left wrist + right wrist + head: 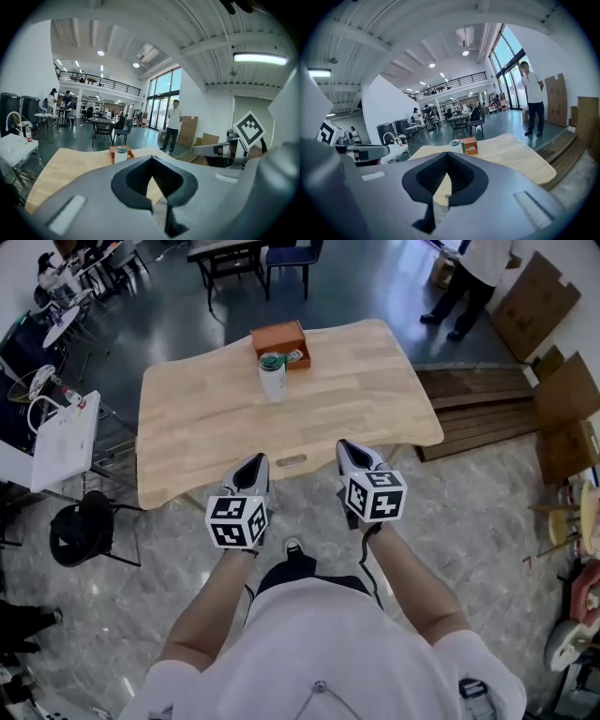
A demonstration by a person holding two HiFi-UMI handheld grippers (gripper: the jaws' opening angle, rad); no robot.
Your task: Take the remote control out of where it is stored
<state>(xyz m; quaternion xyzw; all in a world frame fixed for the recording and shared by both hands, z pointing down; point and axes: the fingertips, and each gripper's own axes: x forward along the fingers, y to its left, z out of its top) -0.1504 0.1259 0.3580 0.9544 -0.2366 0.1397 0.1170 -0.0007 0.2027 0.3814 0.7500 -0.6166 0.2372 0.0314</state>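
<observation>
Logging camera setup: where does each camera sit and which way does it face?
Head view: on the person's head, looking steeply down at the table; forearms, left gripper and right gripper show.
Left gripper view: rides the left gripper, looking along its shut jaws across the table; right gripper beside it.
Right gripper view: same on the right gripper; left gripper beside it.
All share the orange box.

Table (187,427): light wood, plank grain. Box (277,336) at far side: orange. Bottle (272,379) just near of it: wht w/ green top. Left gripper (254,461) & right gripper (346,446): grey, blk-&-wht square-marker cubes. Floor (487,521): grey, marbled.
</observation>
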